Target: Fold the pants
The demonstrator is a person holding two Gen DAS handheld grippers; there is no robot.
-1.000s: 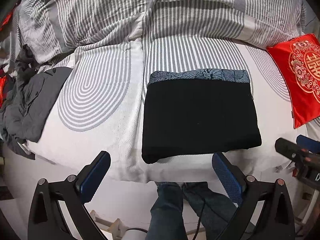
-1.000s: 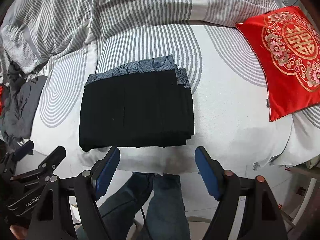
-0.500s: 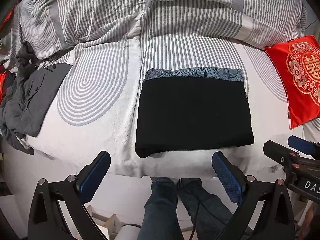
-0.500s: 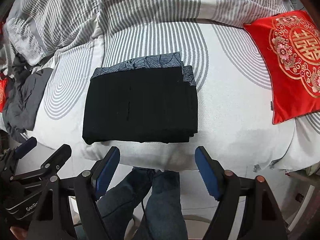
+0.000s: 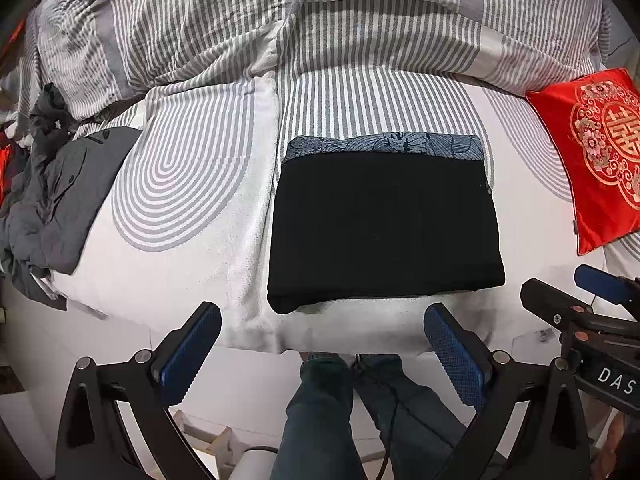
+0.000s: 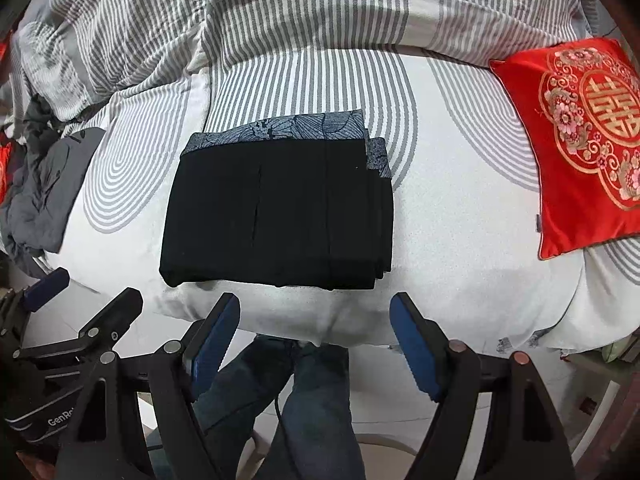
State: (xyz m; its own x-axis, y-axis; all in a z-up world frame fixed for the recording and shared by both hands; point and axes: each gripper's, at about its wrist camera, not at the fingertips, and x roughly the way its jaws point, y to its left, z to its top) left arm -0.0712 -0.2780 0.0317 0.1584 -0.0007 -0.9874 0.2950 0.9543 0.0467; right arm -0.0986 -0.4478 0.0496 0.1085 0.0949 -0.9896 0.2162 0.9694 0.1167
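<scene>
My folded black pants (image 5: 384, 224), their blue-patterned waistband (image 5: 386, 145) turned toward the far side, lie in a neat rectangle near the front edge of the bed (image 5: 192, 184), on the white sheet with grey arc stripes. My left gripper (image 5: 322, 354) hangs off the bed's near edge with its jaws wide apart and holding nothing; my right gripper (image 6: 316, 338) does the same just beside it, jaws spread and clear of the cloth. A red embroidered cushion (image 6: 580, 144) sits well to the right of the pants, a crumpled grey garment (image 5: 52, 200), possibly a shirt, to the left, and a striped duvet (image 5: 320, 20) is bunched behind. My jeans-clad legs (image 5: 332, 408) stand below
</scene>
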